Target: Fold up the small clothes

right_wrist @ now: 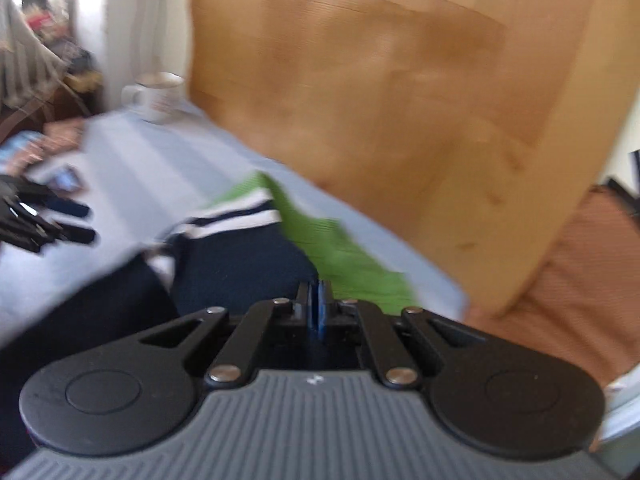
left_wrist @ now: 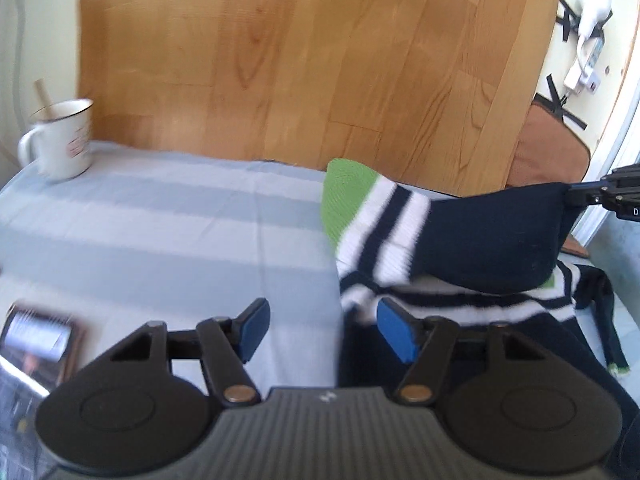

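The soft, light sock hangs limp from the closed right gripper; the open left gripper should pinch its striped cuff just ahead.

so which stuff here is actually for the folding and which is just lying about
For the job:
- striped sock, pinched in the shut right gripper
- second striped sock lying under it
- left gripper, open

Lying about:
- white mug
- phone
- brown cushion

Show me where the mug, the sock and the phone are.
mug point(left_wrist: 66, 140), left wrist view, its white side.
sock point(left_wrist: 492, 236), left wrist view, its navy foot part.
phone point(left_wrist: 38, 338), left wrist view, its lit screen.
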`<state>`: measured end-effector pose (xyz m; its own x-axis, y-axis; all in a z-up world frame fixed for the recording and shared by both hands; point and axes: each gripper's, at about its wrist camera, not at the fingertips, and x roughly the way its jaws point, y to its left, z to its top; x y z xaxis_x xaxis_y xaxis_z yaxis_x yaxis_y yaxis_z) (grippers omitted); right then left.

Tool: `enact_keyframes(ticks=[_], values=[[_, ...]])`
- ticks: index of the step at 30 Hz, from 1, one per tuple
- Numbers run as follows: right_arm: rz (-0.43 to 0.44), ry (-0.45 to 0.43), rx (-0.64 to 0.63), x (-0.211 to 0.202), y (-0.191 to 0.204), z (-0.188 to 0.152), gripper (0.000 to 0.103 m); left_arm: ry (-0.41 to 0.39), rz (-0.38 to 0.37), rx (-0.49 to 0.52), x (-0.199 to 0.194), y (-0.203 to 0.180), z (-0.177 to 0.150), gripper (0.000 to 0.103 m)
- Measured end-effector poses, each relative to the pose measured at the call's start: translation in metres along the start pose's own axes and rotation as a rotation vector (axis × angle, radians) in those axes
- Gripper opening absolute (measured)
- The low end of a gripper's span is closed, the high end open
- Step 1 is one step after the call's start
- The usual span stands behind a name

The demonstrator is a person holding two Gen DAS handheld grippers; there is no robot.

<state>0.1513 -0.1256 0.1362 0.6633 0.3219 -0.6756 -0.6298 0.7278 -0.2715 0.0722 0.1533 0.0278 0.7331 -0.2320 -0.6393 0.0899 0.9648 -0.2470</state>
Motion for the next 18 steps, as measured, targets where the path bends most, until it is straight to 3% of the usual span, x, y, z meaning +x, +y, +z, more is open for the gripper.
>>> enact_keyframes(ticks=[3, 5, 7, 9, 11, 12, 13, 18], values=[[-0.067, 0.016, -0.020, 0.018, -0.024, -0.005, 0.005, 0.017, -0.015, 0.001, 0.028, -0.010, 0.021, 0.063], [-0.065, 0.031, -0.003, 0.036, -0.035, -0.012, 0.005, 0.033, -0.034, -0.002, 0.051, -0.016, 0.035, 0.067], [-0.046, 0.050, 0.020, 0.053, -0.039, -0.020, 0.005, 0.051, -0.036, -0.001, 0.077, -0.022, 0.047, 0.080], [-0.018, 0.069, 0.034, 0.068, -0.040, -0.031, 0.005, 0.080, -0.026, -0.001, 0.105, -0.027, 0.056, 0.079], [-0.005, 0.079, 0.042, 0.077, -0.037, -0.037, 0.005, 0.104, -0.004, -0.001, 0.133, -0.030, 0.062, 0.054], [-0.004, 0.082, 0.052, 0.080, -0.036, -0.039, 0.005, 0.121, 0.011, -0.002, 0.145, -0.031, 0.063, 0.022], [-0.002, 0.081, 0.071, 0.081, -0.036, -0.038, 0.005, 0.124, 0.028, -0.014, 0.153, -0.030, 0.064, 0.015], [0.017, -0.020, 0.188, 0.078, -0.044, -0.032, 0.006, -0.023, -0.010, -0.157, 0.131, -0.005, 0.060, 0.011]])
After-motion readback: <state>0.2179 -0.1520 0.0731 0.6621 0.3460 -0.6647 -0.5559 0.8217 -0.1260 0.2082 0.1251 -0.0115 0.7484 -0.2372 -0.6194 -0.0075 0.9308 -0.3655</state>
